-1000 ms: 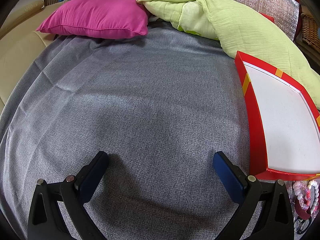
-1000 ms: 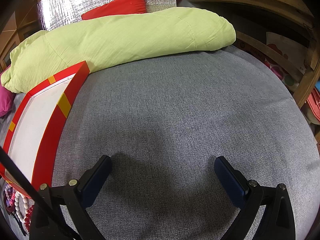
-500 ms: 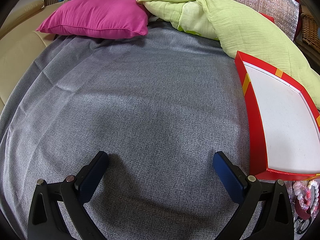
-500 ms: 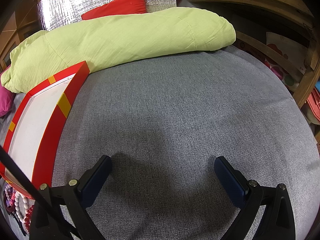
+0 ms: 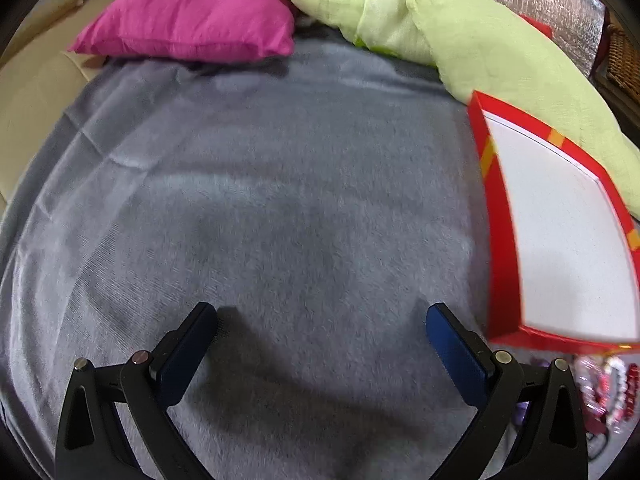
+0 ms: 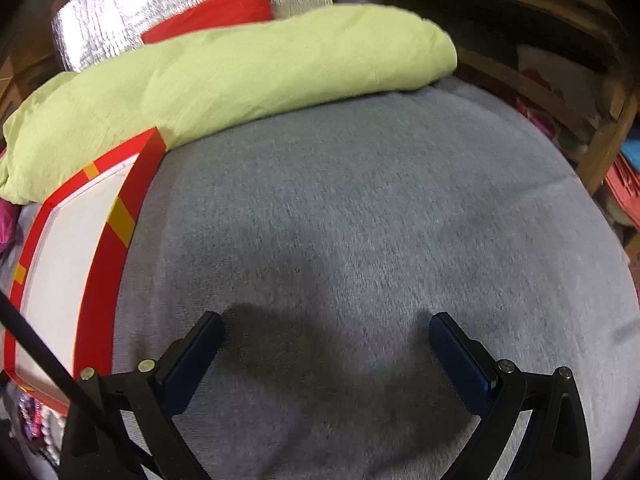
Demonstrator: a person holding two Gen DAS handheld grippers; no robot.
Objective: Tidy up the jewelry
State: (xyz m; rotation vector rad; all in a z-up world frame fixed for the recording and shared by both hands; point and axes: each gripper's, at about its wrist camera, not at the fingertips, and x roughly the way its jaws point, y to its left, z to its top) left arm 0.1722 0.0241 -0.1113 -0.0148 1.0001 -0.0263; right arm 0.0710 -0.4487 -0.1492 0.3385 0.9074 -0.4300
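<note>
A red box with a white inside (image 5: 568,240) lies on the grey bed cover, to the right in the left wrist view and to the left in the right wrist view (image 6: 96,256). A pile of beaded jewelry (image 5: 604,380) lies just in front of the box; it also shows at the bottom left of the right wrist view (image 6: 34,420). My left gripper (image 5: 320,336) is open and empty over bare cover, left of the box. My right gripper (image 6: 326,344) is open and empty over bare cover, right of the box.
A pink pillow (image 5: 192,16) and a rolled light green blanket (image 5: 460,36) lie at the back, the blanket (image 6: 224,76) touching the box's far corner. A wooden shelf (image 6: 592,92) stands to the right, a beige sofa arm (image 5: 28,108) to the left.
Both views have shifted slightly and turned blurry, so both grippers are moving a little. Their jaws stay open. The box and jewelry have not moved.
</note>
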